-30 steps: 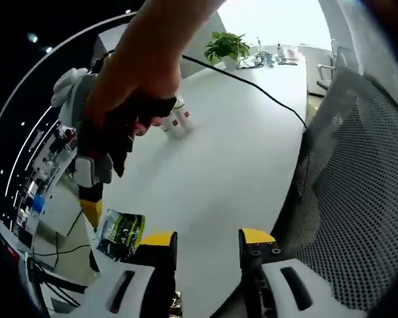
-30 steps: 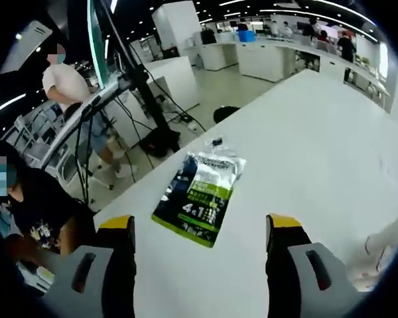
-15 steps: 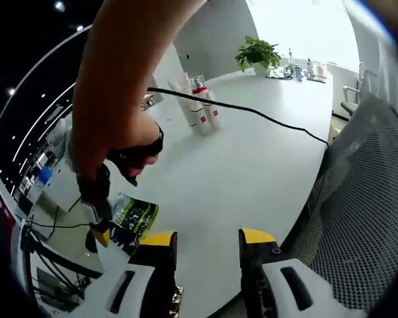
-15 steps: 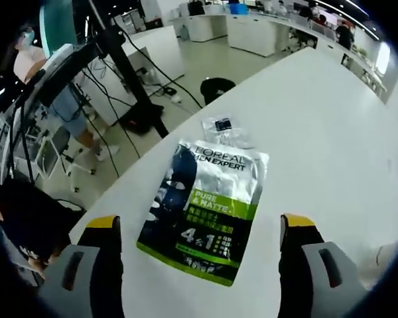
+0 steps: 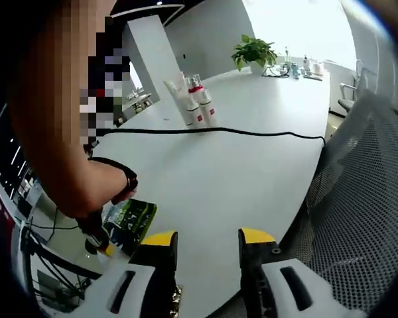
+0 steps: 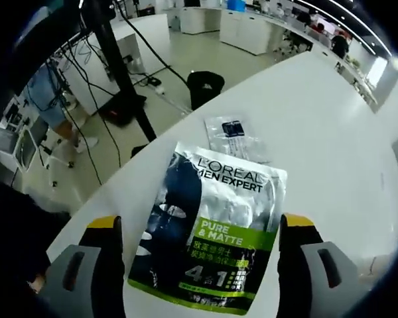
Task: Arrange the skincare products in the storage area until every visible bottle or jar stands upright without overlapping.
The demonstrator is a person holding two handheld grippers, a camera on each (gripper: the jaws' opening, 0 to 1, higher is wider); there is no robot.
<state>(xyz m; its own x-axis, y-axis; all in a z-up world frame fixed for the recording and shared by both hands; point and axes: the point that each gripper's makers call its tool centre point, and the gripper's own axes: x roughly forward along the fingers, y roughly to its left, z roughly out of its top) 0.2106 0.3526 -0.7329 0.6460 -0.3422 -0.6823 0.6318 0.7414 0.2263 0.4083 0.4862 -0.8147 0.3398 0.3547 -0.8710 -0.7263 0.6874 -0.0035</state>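
Our open right claw (image 6: 198, 248) straddles the flat packet (image 6: 209, 238) near the table (image 6: 331, 119) edge (left claw (image 5: 202, 242) open too); bottles (image 5: 192, 103) already stand upright.

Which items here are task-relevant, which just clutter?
Job: face mask sachet, between the open right tool; small clear sachet; standing bottles.
Clutter: black cable, potted plant, mesh chair, far desk items.
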